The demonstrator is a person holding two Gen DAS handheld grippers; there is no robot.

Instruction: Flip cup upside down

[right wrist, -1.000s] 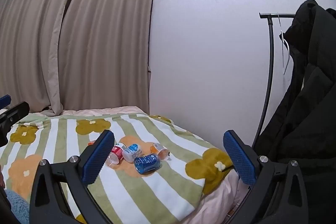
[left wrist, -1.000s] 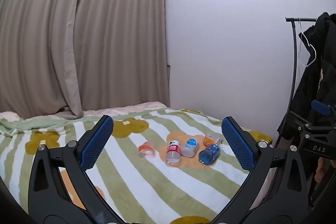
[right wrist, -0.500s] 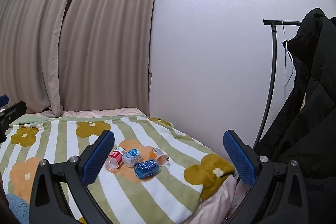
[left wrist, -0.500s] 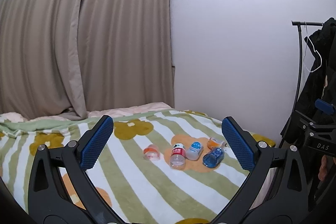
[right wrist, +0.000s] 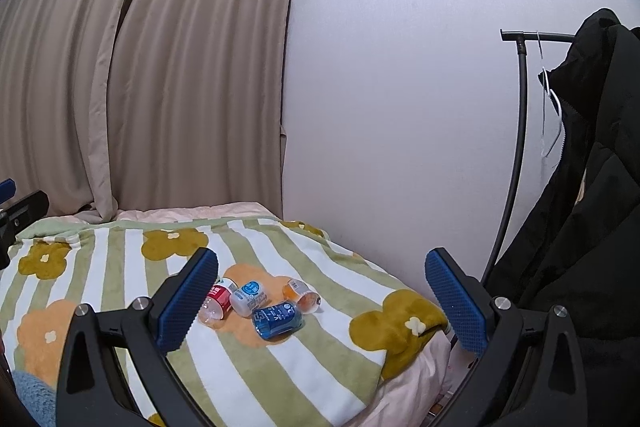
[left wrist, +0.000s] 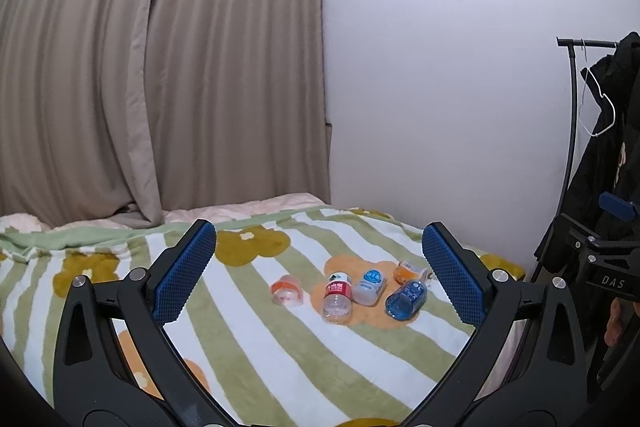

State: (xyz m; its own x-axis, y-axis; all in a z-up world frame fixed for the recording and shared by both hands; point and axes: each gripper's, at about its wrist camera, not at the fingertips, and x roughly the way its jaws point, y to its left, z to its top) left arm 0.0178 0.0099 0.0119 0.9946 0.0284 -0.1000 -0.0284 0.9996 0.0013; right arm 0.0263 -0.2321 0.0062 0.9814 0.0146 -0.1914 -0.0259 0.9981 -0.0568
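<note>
Several small plastic cups lie on their sides on a striped flower blanket (left wrist: 280, 355): a clear one with an orange band (left wrist: 286, 290), a red-labelled one (left wrist: 338, 297), a white one with a blue top (left wrist: 370, 286), a blue one (left wrist: 406, 299) and an orange one (left wrist: 408, 271). The right wrist view shows the red-labelled (right wrist: 216, 301), white (right wrist: 249, 297), blue (right wrist: 277, 319) and orange (right wrist: 300, 293) cups. My left gripper (left wrist: 318, 275) is open and empty, well short of the cups. My right gripper (right wrist: 322, 303) is open and empty, held back from the bed.
The bed's right edge (right wrist: 404, 367) drops off near the white wall (right wrist: 400, 127). A clothes rack (right wrist: 516, 147) with a black coat (right wrist: 580, 247) stands at the right. Curtains (left wrist: 160, 87) hang behind the bed. The right gripper's body (left wrist: 600, 259) shows in the left wrist view.
Both views have shifted a little: the cups sit further right and lower between the left fingers, and further left in the right view. Both grippers stay open.
</note>
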